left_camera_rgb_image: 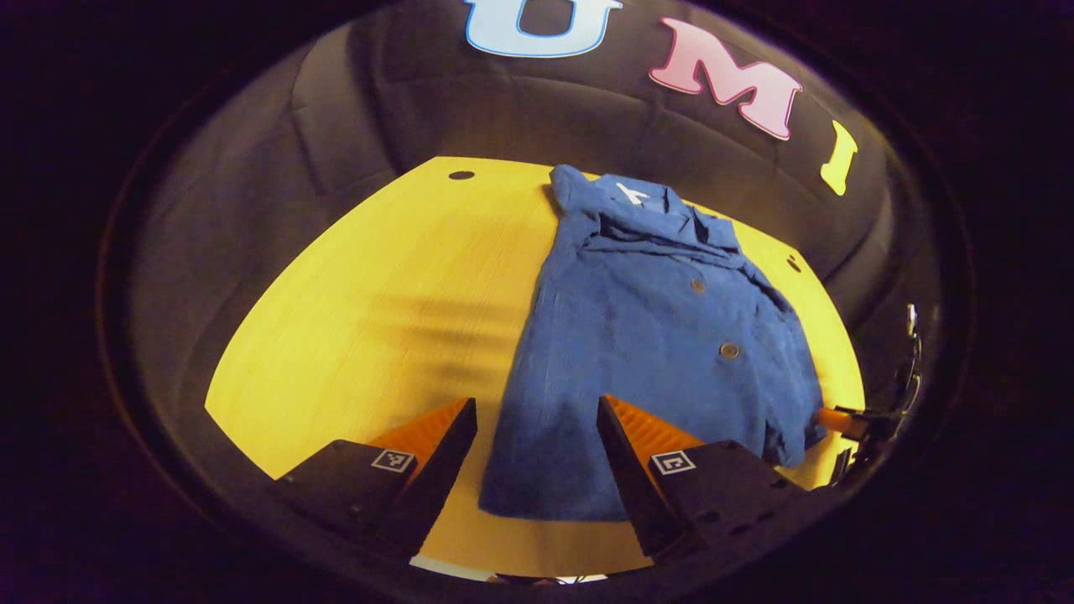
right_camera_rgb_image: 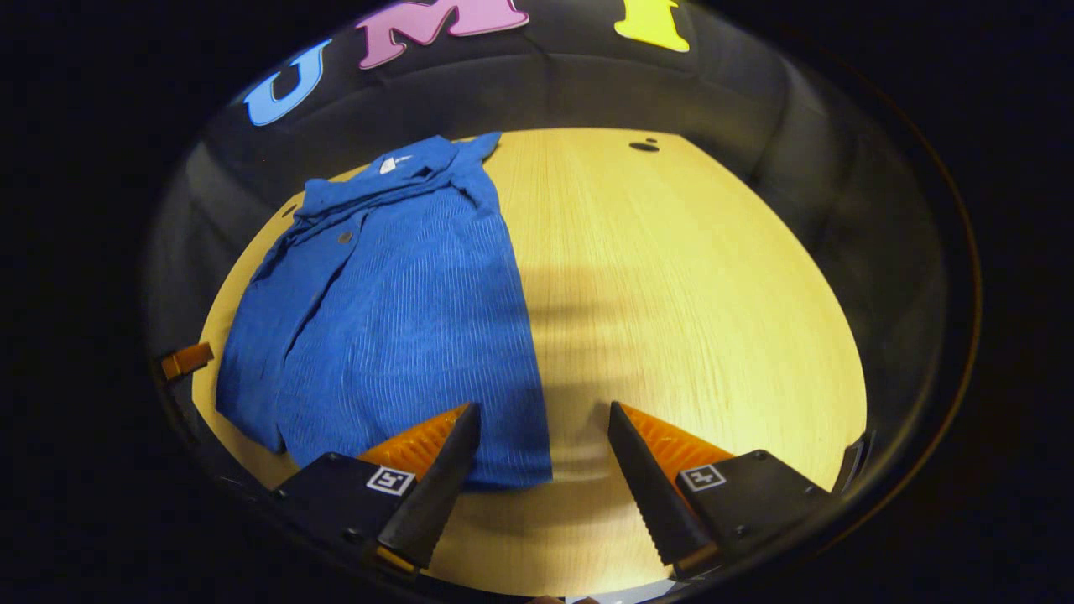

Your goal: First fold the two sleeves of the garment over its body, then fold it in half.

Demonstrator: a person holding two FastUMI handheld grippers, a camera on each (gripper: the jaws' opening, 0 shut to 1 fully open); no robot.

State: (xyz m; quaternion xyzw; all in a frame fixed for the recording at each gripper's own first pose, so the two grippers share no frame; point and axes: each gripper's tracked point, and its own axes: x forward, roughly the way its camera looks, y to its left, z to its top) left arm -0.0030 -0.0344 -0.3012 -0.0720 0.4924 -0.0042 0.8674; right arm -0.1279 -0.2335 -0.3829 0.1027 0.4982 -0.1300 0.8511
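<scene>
A blue button-up shirt (left_camera_rgb_image: 638,335) lies flat on the yellow wooden table (left_camera_rgb_image: 377,294), collar at the far end and hem toward me. Its sides lie folded in over the front, making a long narrow shape. My left gripper (left_camera_rgb_image: 537,419) stands open at the hem's left corner, with the cloth edge between its fingers in the view. In the right gripper view the shirt (right_camera_rgb_image: 394,310) fills the left half. My right gripper (right_camera_rgb_image: 544,419) is open at the hem's right corner. Neither gripper holds cloth. Each gripper also peeks in at the other view's edge: right gripper (left_camera_rgb_image: 856,419), left gripper (right_camera_rgb_image: 186,361).
Bare tabletop (right_camera_rgb_image: 671,277) stretches on the outer side of each gripper. A small dark hole (left_camera_rgb_image: 461,175) sits near the table's far edge, and another hole (right_camera_rgb_image: 643,146) at the far right. Black cloth walls surround the table.
</scene>
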